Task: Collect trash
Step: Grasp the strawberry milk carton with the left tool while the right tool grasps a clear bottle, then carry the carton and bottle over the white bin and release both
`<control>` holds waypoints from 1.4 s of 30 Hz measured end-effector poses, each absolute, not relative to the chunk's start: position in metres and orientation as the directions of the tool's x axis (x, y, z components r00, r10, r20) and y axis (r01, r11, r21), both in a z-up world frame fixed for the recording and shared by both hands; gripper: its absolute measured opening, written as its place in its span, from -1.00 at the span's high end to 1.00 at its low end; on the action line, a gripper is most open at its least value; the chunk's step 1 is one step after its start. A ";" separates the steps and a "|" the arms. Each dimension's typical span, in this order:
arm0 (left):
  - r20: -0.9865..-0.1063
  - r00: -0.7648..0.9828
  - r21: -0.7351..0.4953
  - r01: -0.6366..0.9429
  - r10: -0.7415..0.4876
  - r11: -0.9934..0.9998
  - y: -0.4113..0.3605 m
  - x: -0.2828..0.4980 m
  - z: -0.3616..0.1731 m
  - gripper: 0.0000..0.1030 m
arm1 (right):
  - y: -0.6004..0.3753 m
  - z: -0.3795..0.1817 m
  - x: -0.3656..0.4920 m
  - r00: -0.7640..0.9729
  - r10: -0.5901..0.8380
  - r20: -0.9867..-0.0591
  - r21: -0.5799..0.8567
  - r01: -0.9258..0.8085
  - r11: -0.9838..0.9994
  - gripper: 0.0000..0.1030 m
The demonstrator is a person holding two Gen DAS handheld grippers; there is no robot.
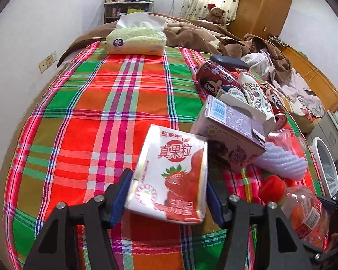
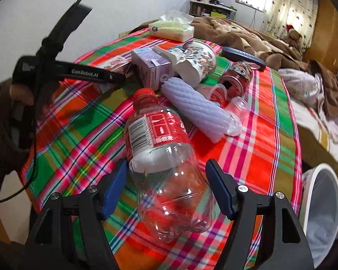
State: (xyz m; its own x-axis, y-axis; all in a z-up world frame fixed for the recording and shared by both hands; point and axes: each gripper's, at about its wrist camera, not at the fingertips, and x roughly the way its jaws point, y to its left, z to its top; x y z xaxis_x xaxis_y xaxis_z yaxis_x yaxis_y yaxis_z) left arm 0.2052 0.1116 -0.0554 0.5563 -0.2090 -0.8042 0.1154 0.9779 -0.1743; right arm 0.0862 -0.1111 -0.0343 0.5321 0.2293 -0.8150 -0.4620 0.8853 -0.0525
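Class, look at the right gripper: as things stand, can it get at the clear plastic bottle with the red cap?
Probably yes. The bottle lies on its side on the plaid cloth with its base between the open fingers of the right gripper. Nothing covers that end; the ribbed lilac bottle lies beyond it.

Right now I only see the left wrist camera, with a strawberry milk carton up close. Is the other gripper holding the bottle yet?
Observer: Not yet. The right gripper is open; the bottle lies between its fingers.
Operator: Anything inside it?
Observer: Its clear bottom half looks empty.
Operator: Who's holding my gripper?
Observer: A hand, seen from the side, holds the left gripper, its tip at the strawberry milk carton.
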 end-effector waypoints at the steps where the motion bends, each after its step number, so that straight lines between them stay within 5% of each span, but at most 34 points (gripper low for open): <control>1: -0.803 0.557 -0.179 0.115 -0.213 0.977 0.112 0.205 -0.055 -0.16 | -0.108 -0.036 0.089 0.527 0.233 -0.817 -0.050 -0.468 0.882 -0.40; 15: -0.795 0.569 -0.206 0.074 -0.211 0.976 0.115 0.187 -0.054 -0.11 | -0.100 -0.045 0.118 0.484 0.325 -0.812 0.139 -0.382 0.914 -0.40; 18: -0.789 0.577 -0.211 0.071 -0.212 0.975 0.116 0.181 -0.053 -0.11 | -0.096 -0.046 0.116 0.510 0.305 -0.804 0.116 -0.369 0.922 -0.25; 42: -0.721 0.642 -0.204 0.160 -0.259 0.966 0.058 0.103 -0.003 -0.11 | -0.164 -0.013 0.074 0.652 0.317 -0.688 0.199 -0.251 0.947 -0.24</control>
State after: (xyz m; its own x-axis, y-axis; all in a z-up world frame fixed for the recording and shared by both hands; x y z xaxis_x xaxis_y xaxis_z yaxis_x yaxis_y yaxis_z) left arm 0.1026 0.0580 -0.0029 0.6423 -0.2588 -0.7214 0.1598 0.9658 -0.2041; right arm 0.0737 -0.1644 -0.0129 0.6522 0.3173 -0.6885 -0.2507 0.9474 0.1992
